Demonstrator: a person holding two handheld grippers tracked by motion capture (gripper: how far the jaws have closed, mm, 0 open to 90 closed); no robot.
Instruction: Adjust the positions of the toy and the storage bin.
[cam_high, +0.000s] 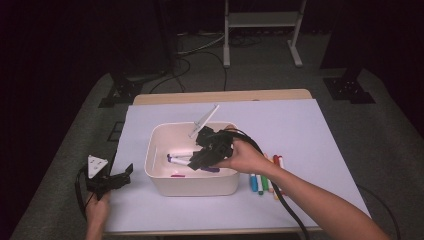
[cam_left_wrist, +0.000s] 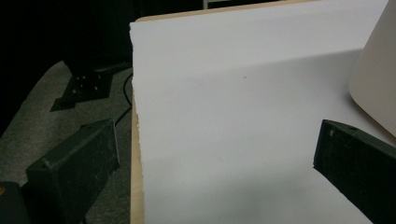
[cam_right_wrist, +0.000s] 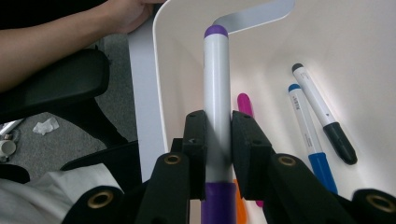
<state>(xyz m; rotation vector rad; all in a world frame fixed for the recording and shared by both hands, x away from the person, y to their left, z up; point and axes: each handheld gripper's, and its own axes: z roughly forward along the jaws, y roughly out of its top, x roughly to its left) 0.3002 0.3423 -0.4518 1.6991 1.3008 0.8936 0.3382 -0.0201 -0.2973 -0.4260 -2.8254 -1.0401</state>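
Observation:
A white bin (cam_high: 192, 186) stands mid-table. My right gripper (cam_high: 196, 160) reaches down into it, shut on a purple-capped white marker (cam_right_wrist: 217, 88) that sticks out past the jaws along their length. Under it on the bin's floor (cam_right_wrist: 364, 60) lie a blue marker (cam_right_wrist: 308, 135), a black marker (cam_right_wrist: 322, 114) and a pink marker (cam_right_wrist: 243, 103). My left gripper (cam_high: 125, 175) rests at the table's left edge, its jaws open and wide apart with nothing between them (cam_left_wrist: 215, 149). The bin's wall (cam_left_wrist: 378, 79) is off to its right.
Several loose markers (cam_high: 265, 181) lie on the white tabletop (cam_high: 300, 130) just right of the bin, beside my right forearm. The table's left edge (cam_left_wrist: 135, 154) runs under the left gripper, with grey floor beyond. A metal stand (cam_high: 262, 30) is behind the table.

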